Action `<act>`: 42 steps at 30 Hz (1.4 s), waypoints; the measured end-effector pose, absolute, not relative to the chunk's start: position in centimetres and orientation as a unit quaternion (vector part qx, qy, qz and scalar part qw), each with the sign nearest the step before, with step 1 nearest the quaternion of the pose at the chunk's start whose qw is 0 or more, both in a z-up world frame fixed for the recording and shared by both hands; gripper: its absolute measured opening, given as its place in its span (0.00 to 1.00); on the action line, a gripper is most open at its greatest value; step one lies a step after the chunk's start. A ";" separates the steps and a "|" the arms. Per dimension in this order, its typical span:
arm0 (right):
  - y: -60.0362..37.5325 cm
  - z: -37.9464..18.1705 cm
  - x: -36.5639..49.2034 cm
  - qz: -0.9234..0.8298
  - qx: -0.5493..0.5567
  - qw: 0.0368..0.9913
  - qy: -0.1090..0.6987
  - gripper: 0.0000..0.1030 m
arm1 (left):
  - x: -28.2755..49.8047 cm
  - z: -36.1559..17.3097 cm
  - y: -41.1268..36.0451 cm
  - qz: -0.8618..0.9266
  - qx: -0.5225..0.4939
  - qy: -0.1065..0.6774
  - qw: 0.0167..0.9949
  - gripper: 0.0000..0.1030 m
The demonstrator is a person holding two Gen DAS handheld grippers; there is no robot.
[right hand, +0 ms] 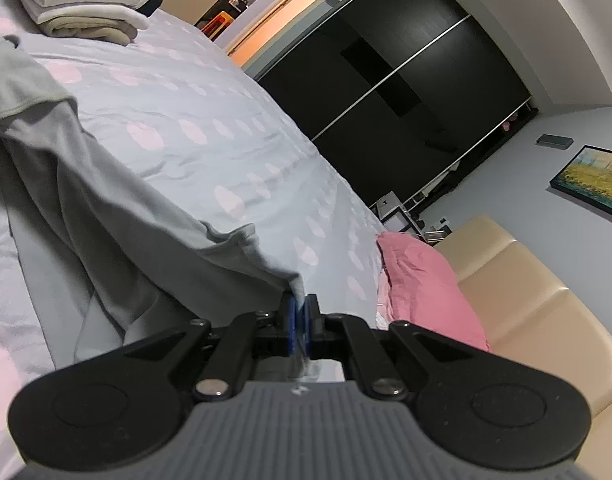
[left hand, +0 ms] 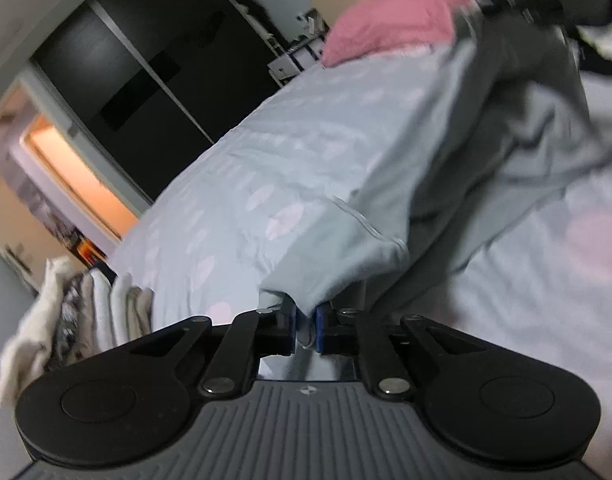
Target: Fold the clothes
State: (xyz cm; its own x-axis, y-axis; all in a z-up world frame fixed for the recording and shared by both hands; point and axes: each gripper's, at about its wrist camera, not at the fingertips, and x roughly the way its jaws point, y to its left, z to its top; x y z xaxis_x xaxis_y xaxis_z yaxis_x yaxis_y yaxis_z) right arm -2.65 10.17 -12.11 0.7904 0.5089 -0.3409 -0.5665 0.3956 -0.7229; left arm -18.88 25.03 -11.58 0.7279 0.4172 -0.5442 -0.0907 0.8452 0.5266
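While a stack of folded clothes (right hand: 86, 4) already sits at the bed's (right hand: 234, 128) eleven o'clock corner, the left gripper (left hand: 305, 322) and right gripper (right hand: 300, 322) each have fingers clenched on the grey garment (right hand: 118, 216), hanging unfolded over the bed.

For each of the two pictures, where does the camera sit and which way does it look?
Left wrist view: sits on the left tool, looking along the bed toward the pink pillow; its fingers pinch the grey garment; the other tool shows top right.
Right wrist view: sits on the right tool, looking across the bed toward the dark wardrobe; its fingers pinch the same garment.
Shared: garment, bed, pillow, wardrobe, folded stack.
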 end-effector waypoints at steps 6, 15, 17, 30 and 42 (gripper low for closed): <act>8.8 -9.9 -3.4 0.307 -0.425 0.851 0.033 0.03 | -20.8 -6.0 28.4 0.165 0.103 0.325 0.926 0.05; 4.3 -0.4 -5.7 0.304 -0.364 0.880 -0.001 0.03 | -25.5 6.0 31.0 0.176 0.040 0.247 0.952 0.05; 3.2 2.4 -7.1 0.304 -0.356 0.883 -0.032 0.03 | -26.7 9.2 31.0 0.170 0.039 0.223 0.959 0.05; -0.5 20.2 -10.6 0.256 -0.288 0.907 -0.170 0.03 | -28.7 25.9 30.2 0.156 0.086 0.073 0.981 0.05; 12.5 18.8 -0.7 0.253 -0.349 0.897 -0.101 0.02 | -13.8 26.6 36.4 0.272 0.145 0.181 0.934 0.05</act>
State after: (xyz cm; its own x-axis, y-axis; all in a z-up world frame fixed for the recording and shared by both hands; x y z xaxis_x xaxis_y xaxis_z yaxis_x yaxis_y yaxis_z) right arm -0.74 12.46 18.82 0.8511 0.5250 0.0049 -0.3836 0.6280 -0.6771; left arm -13.85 36.45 26.64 0.7860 0.5611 -0.2596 -0.4556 0.8095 0.3704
